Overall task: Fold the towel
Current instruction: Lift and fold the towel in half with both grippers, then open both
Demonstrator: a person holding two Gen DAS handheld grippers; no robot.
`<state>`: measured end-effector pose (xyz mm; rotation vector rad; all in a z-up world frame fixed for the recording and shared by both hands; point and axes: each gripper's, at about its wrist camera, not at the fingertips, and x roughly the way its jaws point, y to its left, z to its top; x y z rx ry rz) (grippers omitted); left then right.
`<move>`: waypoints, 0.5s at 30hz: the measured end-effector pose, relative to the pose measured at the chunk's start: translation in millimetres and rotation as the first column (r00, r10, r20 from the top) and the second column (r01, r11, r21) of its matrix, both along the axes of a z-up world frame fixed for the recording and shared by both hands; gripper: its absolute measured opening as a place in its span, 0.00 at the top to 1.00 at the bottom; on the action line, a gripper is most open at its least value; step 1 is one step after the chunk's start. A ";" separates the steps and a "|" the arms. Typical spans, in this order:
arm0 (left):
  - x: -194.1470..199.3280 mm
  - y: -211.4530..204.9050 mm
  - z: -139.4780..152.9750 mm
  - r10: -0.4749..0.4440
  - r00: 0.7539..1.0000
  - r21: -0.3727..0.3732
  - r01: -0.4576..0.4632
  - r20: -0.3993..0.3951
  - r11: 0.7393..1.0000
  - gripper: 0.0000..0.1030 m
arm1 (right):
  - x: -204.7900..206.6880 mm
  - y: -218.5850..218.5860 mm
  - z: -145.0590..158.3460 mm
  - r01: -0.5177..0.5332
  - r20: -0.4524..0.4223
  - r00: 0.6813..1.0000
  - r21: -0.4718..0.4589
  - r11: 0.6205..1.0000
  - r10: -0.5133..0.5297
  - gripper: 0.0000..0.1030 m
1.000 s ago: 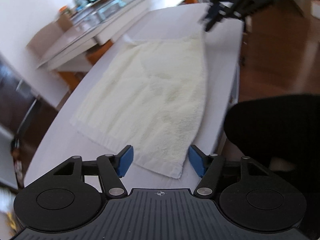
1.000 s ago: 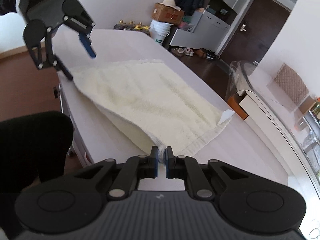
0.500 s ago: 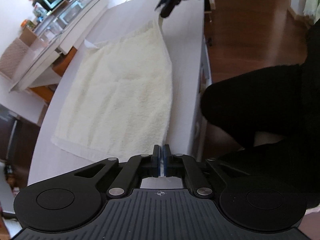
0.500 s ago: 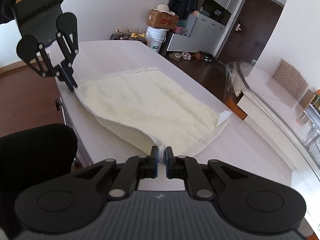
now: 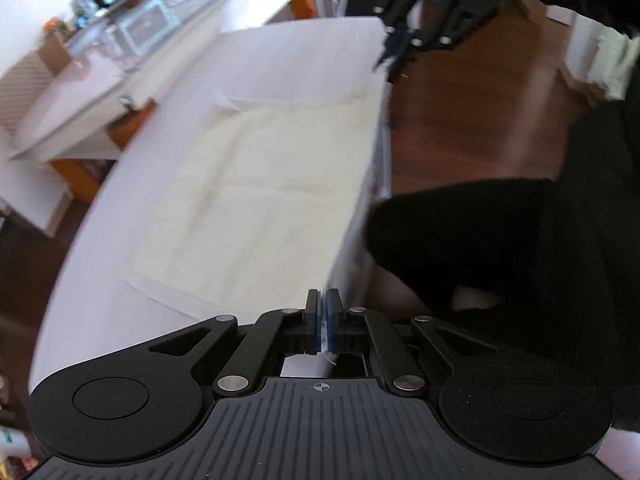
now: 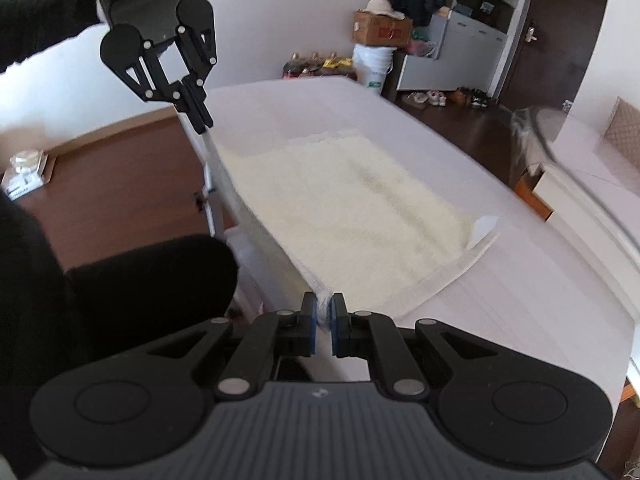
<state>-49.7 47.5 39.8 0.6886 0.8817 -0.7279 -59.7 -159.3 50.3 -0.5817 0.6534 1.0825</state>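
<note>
Since a second ago the left claw has gone from wide open at the near corner to clamped on it, and both claws have lifted the towel's near edge off the bench.

Left claw: blue pads pressed together on a thin white corner of the towel. From the right wrist view this claw hangs above the bench's near edge, fingers pointing down, with a strip of towel rising to its tips.

Right claw: narrow, pinching the other near corner of the towel between its pads. In the left wrist view it sits at the far end of the raised edge; that view is blurred.

Towel: cream, mostly flat on the white bench, long near edge pulled up and taut between the two claws. Far corner carries a small white tag that stands up a little.

Person: dark sleeve behind the left claw; dark clothing close to the bench edge.

Background: brown wood floor, a white bucket and a cardboard box by the far wall.
</note>
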 end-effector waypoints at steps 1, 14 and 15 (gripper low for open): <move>10.3 1.3 1.8 0.020 1.000 0.005 -0.020 0.011 1.000 0.98 | 12.3 3.2 6.0 0.014 0.001 1.000 0.007 1.000 -0.014 0.92; 134.3 29.5 -7.4 0.154 0.987 0.005 -0.154 0.038 0.988 0.98 | 143.3 40.9 -4.7 0.140 -0.094 0.986 0.030 0.990 -0.137 0.93; 140.9 31.9 -10.0 0.158 0.987 0.004 -0.159 0.034 0.987 0.98 | 147.7 41.8 -7.0 0.145 -0.101 0.985 0.029 0.989 -0.141 0.93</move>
